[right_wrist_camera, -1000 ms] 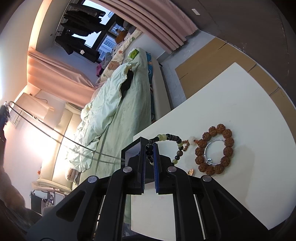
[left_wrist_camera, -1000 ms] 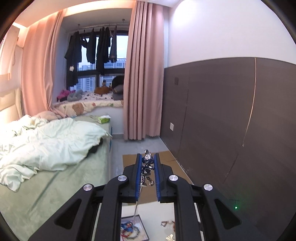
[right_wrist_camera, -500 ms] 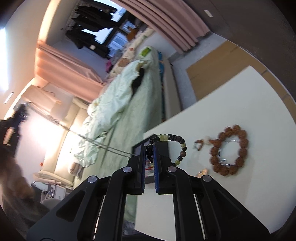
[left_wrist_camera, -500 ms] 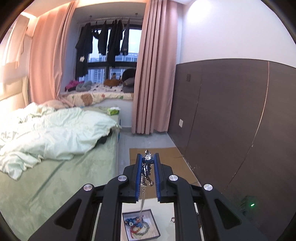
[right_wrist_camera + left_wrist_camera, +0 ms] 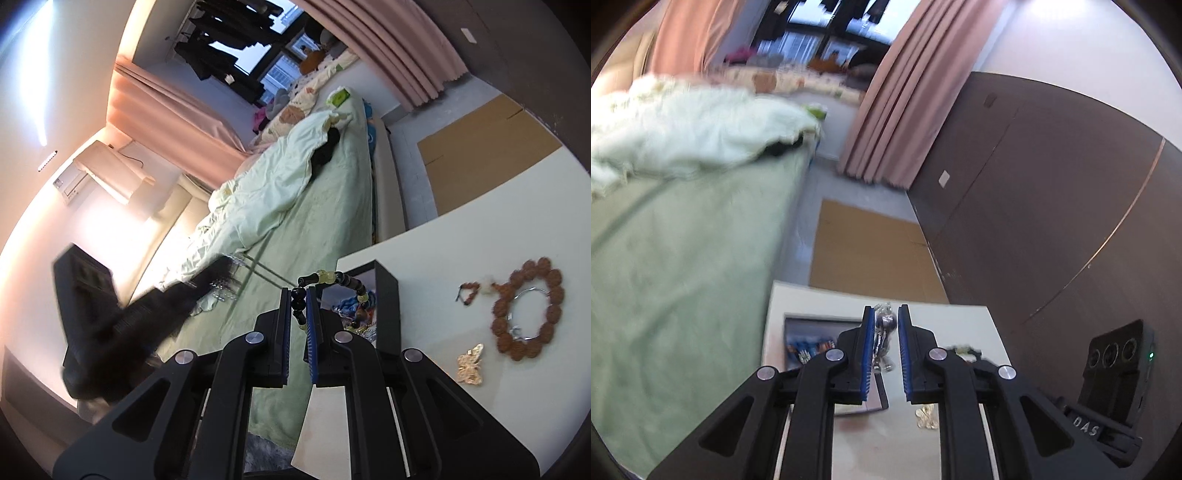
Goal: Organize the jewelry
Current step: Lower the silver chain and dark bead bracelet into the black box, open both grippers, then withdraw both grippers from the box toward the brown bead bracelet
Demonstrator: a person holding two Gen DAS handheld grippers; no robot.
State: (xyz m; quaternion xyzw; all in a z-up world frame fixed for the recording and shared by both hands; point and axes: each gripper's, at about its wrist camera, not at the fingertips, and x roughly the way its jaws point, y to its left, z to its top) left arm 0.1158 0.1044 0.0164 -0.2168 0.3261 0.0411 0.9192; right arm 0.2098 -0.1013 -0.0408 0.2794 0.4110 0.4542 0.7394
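My left gripper [image 5: 884, 314] is shut on a silver chain with dark blue charms [image 5: 884, 326], which hangs over the white table [image 5: 960, 325] beside the dark jewelry box [image 5: 809, 345]. The right gripper [image 5: 298, 295] is shut on a bracelet of black and pale green beads [image 5: 341, 277], held above the box's [image 5: 386, 295] near corner. In the right wrist view the left gripper [image 5: 221, 273] shows as a dark blur at left. Coloured jewelry lies inside the box.
On the table lie a brown bead bracelet [image 5: 528, 275] with a silver ring [image 5: 532, 291] inside it, a gold butterfly piece [image 5: 471, 363] and a small reddish piece [image 5: 467, 291]. A bed with a green cover [image 5: 683, 258] runs along the table's left side. A dark wall panel [image 5: 1052, 221] stands at right.
The left gripper has dropped and tipped down with the chain, so table and box fill its lower view. The right gripper carried the bead bracelet left toward the box.
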